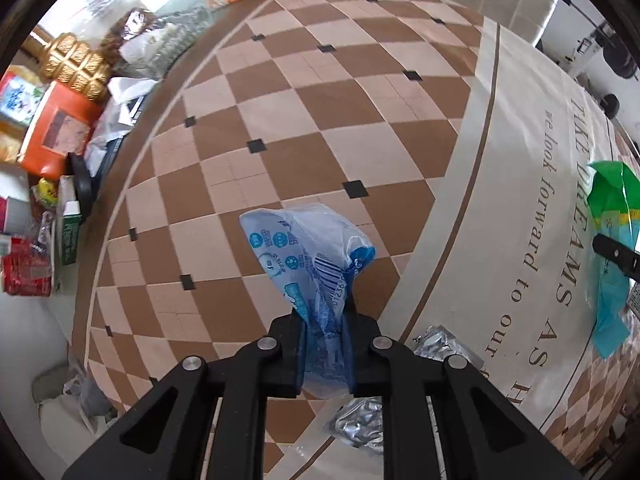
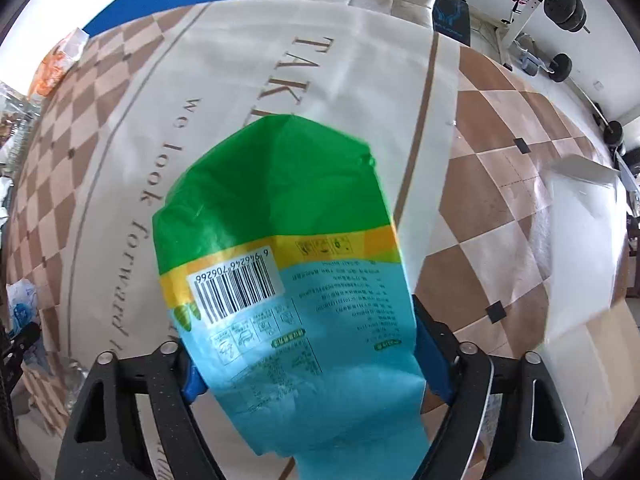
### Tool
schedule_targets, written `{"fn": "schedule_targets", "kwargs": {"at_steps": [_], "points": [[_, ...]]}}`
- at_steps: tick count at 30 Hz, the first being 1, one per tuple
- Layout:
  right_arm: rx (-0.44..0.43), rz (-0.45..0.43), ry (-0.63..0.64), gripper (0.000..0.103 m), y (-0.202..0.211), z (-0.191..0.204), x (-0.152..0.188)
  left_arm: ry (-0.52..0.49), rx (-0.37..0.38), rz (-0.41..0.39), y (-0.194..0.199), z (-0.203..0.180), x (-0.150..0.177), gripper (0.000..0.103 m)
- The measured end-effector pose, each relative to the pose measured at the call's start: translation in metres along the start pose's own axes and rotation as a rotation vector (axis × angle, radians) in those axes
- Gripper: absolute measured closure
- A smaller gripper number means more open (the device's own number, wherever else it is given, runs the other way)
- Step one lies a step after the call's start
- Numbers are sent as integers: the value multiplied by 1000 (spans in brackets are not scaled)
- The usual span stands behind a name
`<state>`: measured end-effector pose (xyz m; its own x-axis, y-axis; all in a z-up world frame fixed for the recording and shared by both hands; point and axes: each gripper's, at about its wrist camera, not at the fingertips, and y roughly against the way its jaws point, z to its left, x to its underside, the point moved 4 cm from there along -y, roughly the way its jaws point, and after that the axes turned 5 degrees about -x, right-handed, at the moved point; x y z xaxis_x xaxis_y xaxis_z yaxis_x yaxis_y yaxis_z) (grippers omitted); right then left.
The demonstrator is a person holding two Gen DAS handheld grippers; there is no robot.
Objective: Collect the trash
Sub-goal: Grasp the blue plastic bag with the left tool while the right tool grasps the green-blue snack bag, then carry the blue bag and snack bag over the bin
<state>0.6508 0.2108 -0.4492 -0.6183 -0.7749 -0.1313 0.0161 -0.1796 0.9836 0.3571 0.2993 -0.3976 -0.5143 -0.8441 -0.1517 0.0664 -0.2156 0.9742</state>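
Wrappers are filling both tools at once. The left gripper (image 1: 326, 344) is pinching a crumpled blue-and-clear wrapper (image 1: 310, 258) between narrow fingers, the film sticking up toward twelve o'clock above the checkered tabletop (image 1: 312, 92). The right gripper (image 2: 316, 364) is holding a green-and-teal snack bag (image 2: 280, 248), fingers set fairly wide around its bunched lower end; how firmly they are squeezing is hard to tell. Crinkled foil scraps (image 1: 358, 420) are lying just beside the left fingers at about five o'clock, not yet collected. More clutter (image 1: 60, 128) is crowding the tabletop's edge near nine o'clock in the left view. Slippage looks like the main risk: thin, slick film could slide out during the carry, and the big bag is blocking much of the right camera's view, so it could snag or miss the bin.
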Motion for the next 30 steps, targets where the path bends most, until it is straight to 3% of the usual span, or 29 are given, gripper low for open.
{"fn": "schedule_targets", "kwargs": {"at_steps": [7, 15, 19, 30], "points": [[-89, -54, 7, 22, 31, 30, 23, 55, -23, -90, 49, 1, 29, 92], [-137, -111, 23, 22, 81, 65, 96, 89, 1, -192, 90, 31, 65, 92], [-153, -125, 24, 22, 107, 80, 141, 93, 26, -222, 111, 44, 105, 92], [-219, -148, 64, 22, 164, 125, 319, 132, 37, -266, 146, 103, 259, 92]]}}
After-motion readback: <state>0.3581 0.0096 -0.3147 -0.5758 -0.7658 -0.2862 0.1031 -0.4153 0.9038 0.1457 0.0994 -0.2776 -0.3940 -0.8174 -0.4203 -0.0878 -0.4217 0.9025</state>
